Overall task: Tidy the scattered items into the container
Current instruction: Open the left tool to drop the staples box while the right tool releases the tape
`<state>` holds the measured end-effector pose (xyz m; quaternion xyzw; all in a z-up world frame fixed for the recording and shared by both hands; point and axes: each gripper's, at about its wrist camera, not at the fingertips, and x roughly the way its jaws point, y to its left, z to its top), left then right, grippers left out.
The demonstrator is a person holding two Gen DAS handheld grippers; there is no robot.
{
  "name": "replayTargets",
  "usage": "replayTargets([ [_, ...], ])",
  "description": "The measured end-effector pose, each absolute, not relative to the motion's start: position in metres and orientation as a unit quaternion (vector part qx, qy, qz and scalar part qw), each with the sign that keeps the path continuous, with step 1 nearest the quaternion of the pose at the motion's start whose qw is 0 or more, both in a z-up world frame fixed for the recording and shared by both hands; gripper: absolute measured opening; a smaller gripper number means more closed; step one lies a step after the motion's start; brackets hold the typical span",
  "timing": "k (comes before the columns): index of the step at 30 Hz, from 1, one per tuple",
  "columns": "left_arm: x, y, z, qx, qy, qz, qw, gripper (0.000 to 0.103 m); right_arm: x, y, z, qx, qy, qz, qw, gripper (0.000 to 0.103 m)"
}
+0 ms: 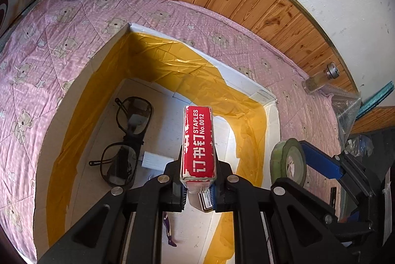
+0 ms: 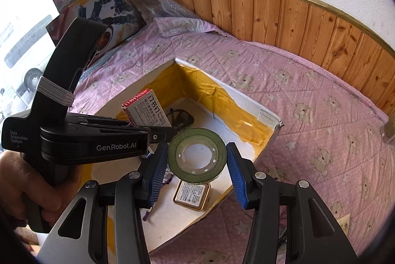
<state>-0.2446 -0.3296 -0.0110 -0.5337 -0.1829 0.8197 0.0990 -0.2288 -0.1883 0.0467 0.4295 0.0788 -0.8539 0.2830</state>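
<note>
Scene: two hand-held grippers hover over an open cardboard box point(image 2: 269, 116) set on a bed covered with a pink bear-print quilt point(image 2: 308, 96).

Left gripper point(image 1: 198, 183): jaws narrow, clamped on the near end of a red staples box point(image 1: 198, 140), which sticks out forward above the container's interior.

Right gripper point(image 2: 195, 171): jaws spread wide on either side of a green tape roll point(image 2: 197, 155); a gap shows between the roll and the right pad, and whether the left pad touches it cannot be told. The roll appears to sit above the container's near part.

Staples box, handling: judged small, stiff and fairly dense for its size; thin card faces, worn at the edges. A grip across its two broad sides, as now, looks secure, though the end hold leaves most of its length overhanging.

Tape roll, handling: judged light and rigid, with a smooth curved rim that could slip or roll. Taking it across the full diameter, or through the hollow core, looks safest.

Container: white card walls lined with crinkled yellow tape point(image 1: 172, 66), top open.

Contents: black-framed glasses point(image 1: 123, 140), likely the fragile item to avoid when dropping things in; a gold-edged tin point(image 2: 192, 195) with a printed label; a small white block point(image 1: 155, 160); a purple object point(image 1: 170, 232), too hidden to name.

Elsewhere: a small glass jar point(image 1: 318, 81) lies at the quilt's far edge by the wood panelling.
</note>
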Motion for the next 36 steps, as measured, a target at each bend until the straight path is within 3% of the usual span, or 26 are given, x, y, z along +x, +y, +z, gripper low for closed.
replayTargets([
  [15, -0.288, -0.335, -0.051, -0.579, -0.218, 0.782, 0.077, 0.016, -0.271, -0.203, 0.013, 0.458, 0.135, -0.838, 0.265, 0.052],
  [17, -0.291, -0.337, -0.054, -0.584, -0.217, 0.778, 0.078, 0.026, -0.275, -0.202, 0.010, 0.462, 0.135, -0.839, 0.255, 0.052],
  [19, -0.292, -0.340, -0.053, -0.580, -0.211, 0.783, 0.074, 0.044, -0.276, -0.200, 0.009, 0.464, 0.129, -0.839, 0.254, 0.052],
  [36, -0.276, -0.343, -0.040, -0.568, -0.183, 0.798, 0.083, 0.044, -0.269, -0.200, 0.016, 0.465, 0.104, -0.841, 0.257, 0.052],
])
